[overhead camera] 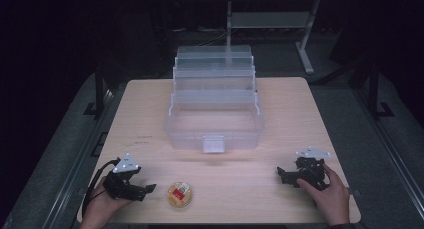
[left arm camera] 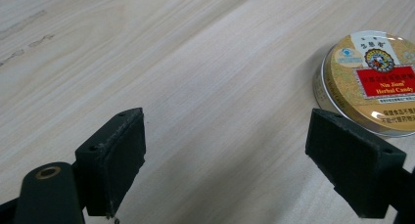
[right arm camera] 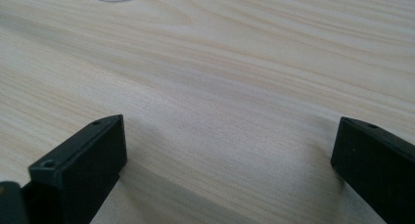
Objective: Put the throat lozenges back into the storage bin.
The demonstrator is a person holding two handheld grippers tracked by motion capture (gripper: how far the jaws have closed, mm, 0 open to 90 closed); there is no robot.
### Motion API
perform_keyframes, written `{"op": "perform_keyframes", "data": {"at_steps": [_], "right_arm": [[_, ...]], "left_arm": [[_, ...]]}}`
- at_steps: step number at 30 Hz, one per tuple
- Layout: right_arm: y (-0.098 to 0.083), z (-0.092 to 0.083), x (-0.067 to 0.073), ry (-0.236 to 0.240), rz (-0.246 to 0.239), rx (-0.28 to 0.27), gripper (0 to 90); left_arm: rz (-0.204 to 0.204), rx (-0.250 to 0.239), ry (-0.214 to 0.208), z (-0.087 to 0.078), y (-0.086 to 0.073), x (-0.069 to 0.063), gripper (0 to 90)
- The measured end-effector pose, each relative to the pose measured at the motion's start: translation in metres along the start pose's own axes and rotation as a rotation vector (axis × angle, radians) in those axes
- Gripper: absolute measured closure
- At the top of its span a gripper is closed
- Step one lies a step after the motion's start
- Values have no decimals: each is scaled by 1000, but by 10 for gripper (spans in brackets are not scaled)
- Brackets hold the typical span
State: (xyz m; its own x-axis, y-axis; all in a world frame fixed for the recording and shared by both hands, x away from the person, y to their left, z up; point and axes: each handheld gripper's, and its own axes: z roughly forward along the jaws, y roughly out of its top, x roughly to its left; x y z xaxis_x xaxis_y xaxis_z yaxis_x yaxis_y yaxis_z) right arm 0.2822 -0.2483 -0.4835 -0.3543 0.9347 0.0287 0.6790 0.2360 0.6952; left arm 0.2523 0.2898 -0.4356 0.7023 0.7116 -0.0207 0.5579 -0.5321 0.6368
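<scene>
While we are resting both hands low on the bench (overhead camera: 300,104):
Left gripper (left arm camera: 225,165): we are holding its jaws wide open, empty.
Right gripper (right arm camera: 230,170): jaws spread, gripping nothing.
Tin (left arm camera: 373,82): lying flat beside our left jaws, near the clear box (overhead camera: 215,121).
Handling: we are judging it light, stiff, slippery; pinch across its rim.

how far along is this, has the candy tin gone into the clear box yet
Done: the clear box stands open, its trays stepped back. In hand: nothing. The left gripper is open beside the candy tin, not touching it; the right gripper is open over bare table. Left: presumably grasping the tin and boxing it.
</scene>
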Motion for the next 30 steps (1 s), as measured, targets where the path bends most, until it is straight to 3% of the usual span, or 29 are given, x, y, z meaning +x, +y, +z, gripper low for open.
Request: {"op": "perform_keyframes", "data": {"at_steps": [13, 30], "right_arm": [[0, 0, 0, 0, 0, 0, 0], [0, 0, 0, 0, 0, 0, 0]], "left_arm": [[9, 1, -21, 2, 7, -8, 144], [51, 8, -45, 6, 17, -19, 144]]}}
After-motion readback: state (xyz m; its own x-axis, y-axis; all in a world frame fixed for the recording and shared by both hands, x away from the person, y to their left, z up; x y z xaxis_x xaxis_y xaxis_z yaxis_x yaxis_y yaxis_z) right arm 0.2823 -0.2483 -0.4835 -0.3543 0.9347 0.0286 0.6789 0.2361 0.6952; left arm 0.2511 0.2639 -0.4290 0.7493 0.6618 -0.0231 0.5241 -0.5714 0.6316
